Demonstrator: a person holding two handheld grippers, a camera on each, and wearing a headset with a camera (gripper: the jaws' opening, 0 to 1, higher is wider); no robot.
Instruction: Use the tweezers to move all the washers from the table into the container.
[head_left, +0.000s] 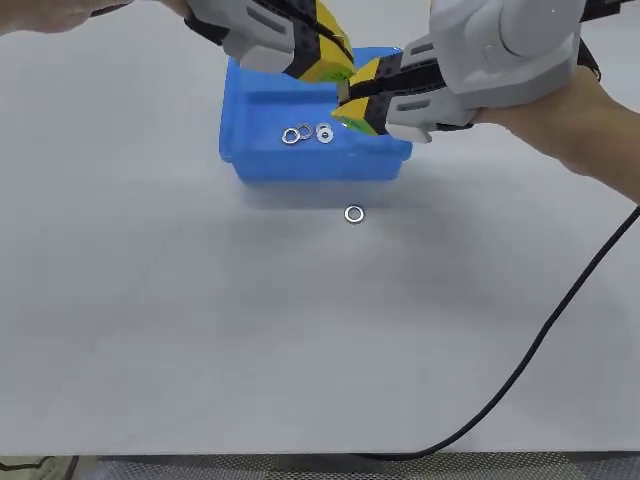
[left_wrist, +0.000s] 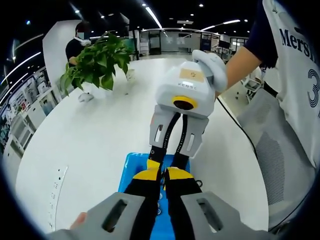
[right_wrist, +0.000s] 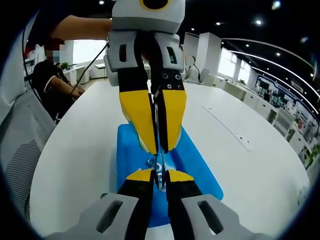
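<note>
Over the container (head_left: 310, 166), left gripper (head_left: 338, 62) and right gripper (head_left: 352, 112) both clamp the tweezers (right_wrist: 158, 145) — three washers (head_left: 305, 133) lie inside, the last washer (head_left: 354, 214) just in front, so the next move likely calls for a careful pinch there.

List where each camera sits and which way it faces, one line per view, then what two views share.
Head view: on the headset, looking down at the table, container, left gripper and right gripper; a forearm shows.
Left gripper view: on the left gripper, looking along its jaws at the right gripper; the person's shirt shows.
Right gripper view: on the right gripper, facing the left gripper, tweezers between; an arm shows.
Shared: all show the container.
</note>
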